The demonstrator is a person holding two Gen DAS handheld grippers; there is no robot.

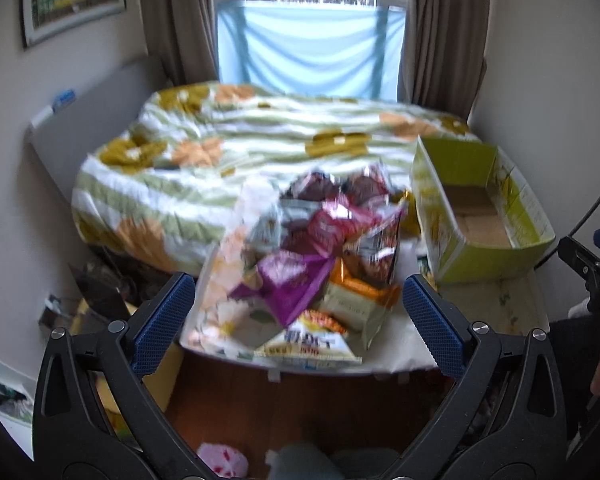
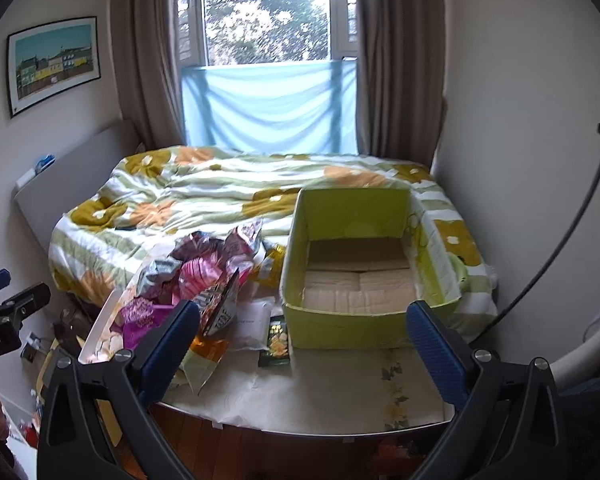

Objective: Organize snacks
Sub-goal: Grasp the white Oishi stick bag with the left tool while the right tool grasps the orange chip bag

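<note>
Print on snack packets [image 1: 300, 264] too blurred to read, no other legible text

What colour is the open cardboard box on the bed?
Yellow-green box outside, plain brown cardboard floor inside; clearest in the right wrist view.

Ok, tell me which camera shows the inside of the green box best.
The right wrist view. There the green box sits almost straight ahead, sharp, with its bare cardboard floor and all four walls visible. In the left wrist view the same box is off to the right, blurred, seen at an angle, showing less floor.
</note>
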